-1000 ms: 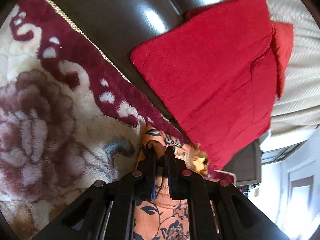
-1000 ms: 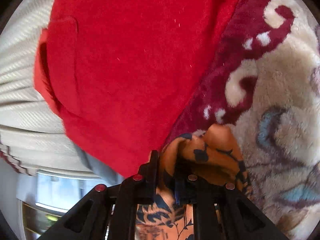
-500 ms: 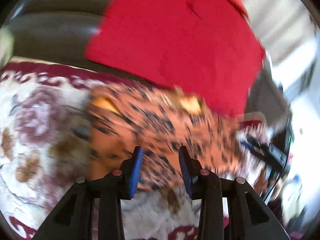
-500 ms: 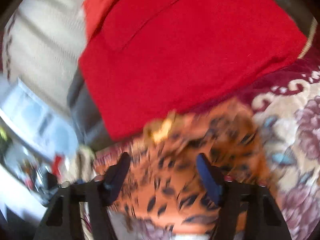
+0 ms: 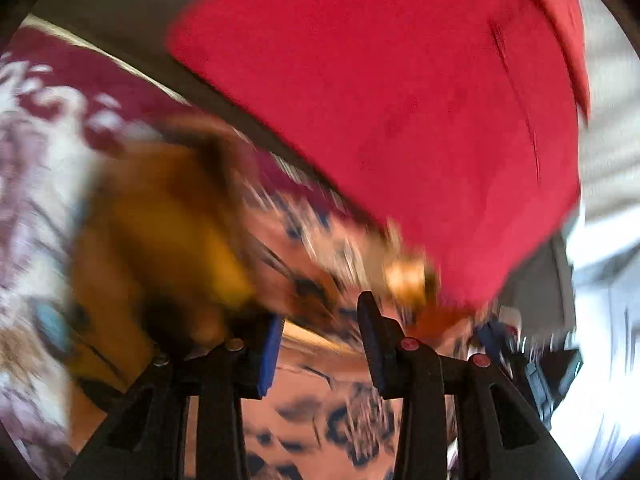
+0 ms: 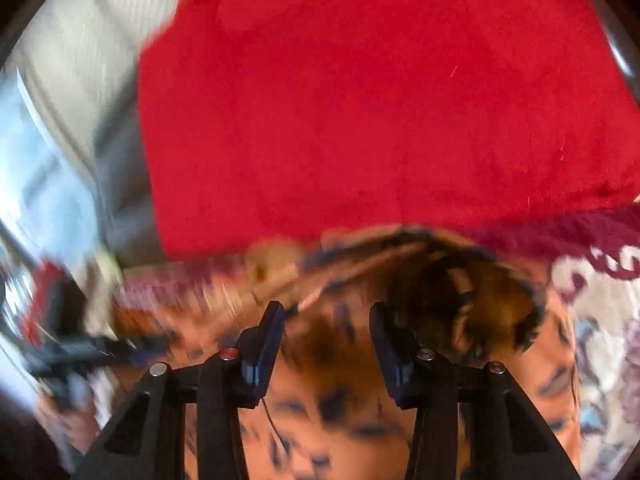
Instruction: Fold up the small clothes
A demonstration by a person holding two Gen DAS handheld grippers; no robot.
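Observation:
An orange garment with a dark blue leaf print (image 5: 320, 420) lies bunched on the floral blanket, badly blurred. My left gripper (image 5: 320, 316) hovers just over it, blue pads apart, and no cloth is pinched between them. In the right wrist view the same orange garment (image 6: 352, 420) spreads below my right gripper (image 6: 327, 312). The right jaws are closing over a raised fold of it, but the pads stand apart and are not pressing on the cloth. A folded red cloth (image 5: 400, 100) (image 6: 360, 100) lies just beyond the garment.
The cream and maroon floral blanket (image 5: 36, 160) (image 6: 600, 300) is under the garment. The red cloth rests on a dark sofa seat (image 5: 120, 0), beside a cream ribbed cushion (image 5: 612, 120) (image 6: 72, 40). Blurred room clutter shows at the side (image 6: 60, 344).
Both grippers were shut on the orange garment a second ago. They have let go, opened and drawn back, and the garment now lies loose on the blanket. The right gripper has rolled.

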